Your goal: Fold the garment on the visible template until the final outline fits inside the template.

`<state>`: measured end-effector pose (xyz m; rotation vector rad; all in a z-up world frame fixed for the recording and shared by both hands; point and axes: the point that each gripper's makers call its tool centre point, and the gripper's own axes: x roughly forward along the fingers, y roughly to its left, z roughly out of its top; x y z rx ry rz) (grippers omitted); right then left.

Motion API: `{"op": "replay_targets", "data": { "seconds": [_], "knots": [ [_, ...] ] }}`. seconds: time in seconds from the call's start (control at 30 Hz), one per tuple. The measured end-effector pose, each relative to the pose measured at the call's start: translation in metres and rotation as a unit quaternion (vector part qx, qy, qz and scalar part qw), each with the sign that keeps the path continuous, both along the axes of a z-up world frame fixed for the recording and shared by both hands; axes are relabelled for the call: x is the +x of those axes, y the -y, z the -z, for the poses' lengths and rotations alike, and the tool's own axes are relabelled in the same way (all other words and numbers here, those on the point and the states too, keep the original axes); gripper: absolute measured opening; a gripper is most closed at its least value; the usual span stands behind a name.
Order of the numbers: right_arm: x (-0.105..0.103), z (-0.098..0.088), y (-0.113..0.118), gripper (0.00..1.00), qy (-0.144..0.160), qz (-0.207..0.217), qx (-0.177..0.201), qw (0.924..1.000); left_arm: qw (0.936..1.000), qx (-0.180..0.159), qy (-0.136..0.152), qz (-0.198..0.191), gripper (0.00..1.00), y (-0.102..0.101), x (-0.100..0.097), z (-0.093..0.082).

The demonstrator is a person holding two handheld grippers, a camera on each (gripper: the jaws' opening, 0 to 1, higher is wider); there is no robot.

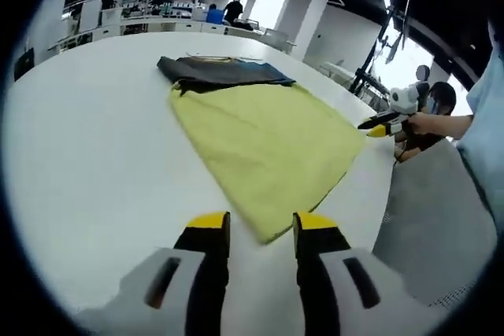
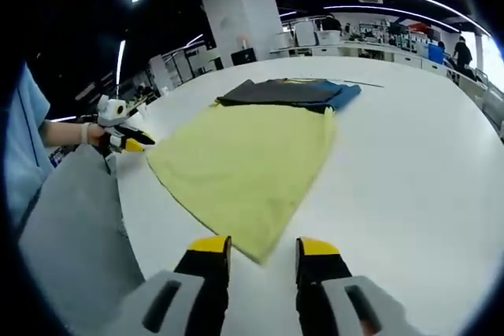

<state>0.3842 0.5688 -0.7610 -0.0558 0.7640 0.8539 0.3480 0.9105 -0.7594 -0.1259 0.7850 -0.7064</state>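
Yellow-green garment [image 1: 264,147] is lying flat on the white surface [image 1: 94,155], spread out, one corner pointing toward the camera in both views. Left gripper [image 1: 261,230] is hovering just above that near corner, fingers [image 1: 206,234] standing wide apart, gripping nothing. Right gripper [image 2: 261,253] is hovering at the opposite corner of the same garment, fingers [image 2: 316,256] also parted wide and empty. Each gripper is showing up small at the side of the other's view, beside a garment corner. Dark grey and blue folded cloths [image 1: 224,71] are sitting at the garment's far edge, touching it. A person's hand [image 2: 93,133] is holding the left gripper.
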Motion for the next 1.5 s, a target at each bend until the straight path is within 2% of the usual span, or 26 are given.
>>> {"op": "replay_targets", "data": {
  "seconds": [0.07,0.13,0.27,0.4,0.43,0.5,0.57,0.6,0.67,0.77,0.93,1.17,1.23,1.33,1.5],
  "knots": [
    [-0.001,0.0,0.0,0.28,-0.002,0.003,0.002,1.0,0.9997,0.006,0.022,-0.005,0.26,-0.001,0.003,0.0],
    [-0.004,0.0,-0.002,0.26,-0.011,0.008,0.011,0.9999,0.9997,-0.01,0.007,-0.019,0.24,0.001,0.002,0.0],
    [-0.004,0.0,-0.002,0.21,-0.013,0.015,0.018,0.9996,0.9993,-0.018,0.011,-0.03,0.2,0.003,0.004,0.001],
    [-0.001,0.001,-0.006,0.14,-0.027,0.03,0.031,0.9987,0.9985,-0.035,-0.005,-0.043,0.11,0.008,0.002,0.006],
    [0.003,0.002,-0.004,0.1,-0.026,0.044,0.033,0.9981,0.9978,-0.041,-0.009,-0.052,0.09,0.008,0.003,0.008],
    [0.005,0.006,-0.003,0.01,-0.044,0.061,0.033,0.9966,0.9963,-0.051,-0.02,-0.067,0.05,0.006,0.004,0.009],
    [0.005,0.005,-0.005,0.0,-0.041,0.056,0.036,0.9969,0.9953,-0.058,-0.033,-0.07,0.0,0.007,0.002,0.01],
    [0.004,0.006,-0.005,0.0,-0.053,0.055,0.032,0.9966,0.9955,-0.056,-0.03,-0.07,0.0,0.007,0.002,0.01],
    [0.004,0.001,-0.007,0.0,-0.041,0.044,0.027,0.9978,0.9953,-0.054,-0.033,-0.074,0.0,0.008,0.002,0.008],
    [0.003,-0.005,-0.006,0.0,-0.04,0.041,0.022,0.9982,0.9949,-0.059,-0.03,-0.076,0.0,0.006,0.001,0.003],
    [-0.001,-0.014,-0.004,0.0,-0.046,0.047,0.036,0.9972,0.9944,-0.071,-0.032,-0.071,0.0,0.003,-0.006,-0.007],
    [-0.025,-0.027,0.0,0.0,-0.063,0.061,0.058,0.9944,0.9926,-0.093,-0.041,-0.065,0.0,0.003,-0.03,-0.025],
    [-0.032,-0.028,0.001,0.0,-0.072,0.064,0.062,0.9934,0.9926,-0.095,-0.044,-0.061,0.0,0.009,-0.04,-0.029],
    [-0.051,-0.028,0.001,0.0,-0.095,0.065,0.067,0.9911,0.9921,-0.098,-0.051,-0.06,0.0,0.009,-0.052,-0.03],
    [-0.071,-0.029,0.005,0.0,-0.116,0.067,0.072,0.9883,0.9901,-0.107,-0.063,-0.064,0.0,0.01,-0.07,-0.032]
  ]
}}
